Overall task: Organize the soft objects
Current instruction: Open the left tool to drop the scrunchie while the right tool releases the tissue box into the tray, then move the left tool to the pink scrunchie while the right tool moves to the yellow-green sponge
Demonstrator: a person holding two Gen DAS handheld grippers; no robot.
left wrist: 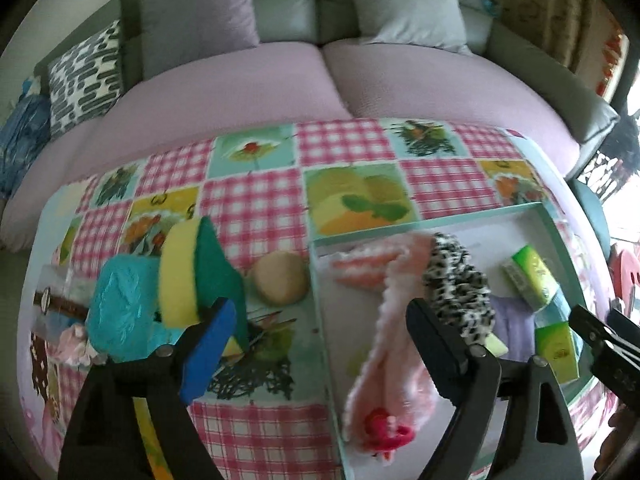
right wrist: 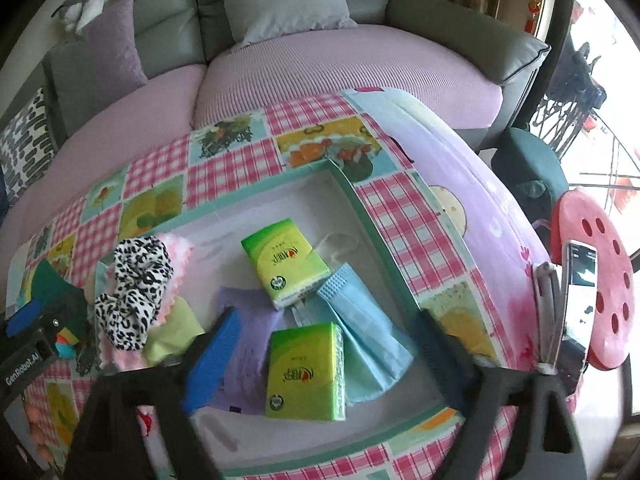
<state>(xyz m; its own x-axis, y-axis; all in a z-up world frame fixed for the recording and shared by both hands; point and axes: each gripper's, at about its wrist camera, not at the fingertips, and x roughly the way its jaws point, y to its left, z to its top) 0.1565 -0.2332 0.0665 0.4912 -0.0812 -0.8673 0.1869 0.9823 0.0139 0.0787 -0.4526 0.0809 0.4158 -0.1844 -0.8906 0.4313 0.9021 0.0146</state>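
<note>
Looking along your left gripper, jaws wide and empty, only that view showed the sponge. Your right gripper, equally wide and empty, alone showed the phone.

Both grippers have black arms, blue-padded jaws, silver screws; one reads "GenRobot.AI"

Left wrist view steeply down, close over table, right wrist likewise, both sharing white tray
</note>
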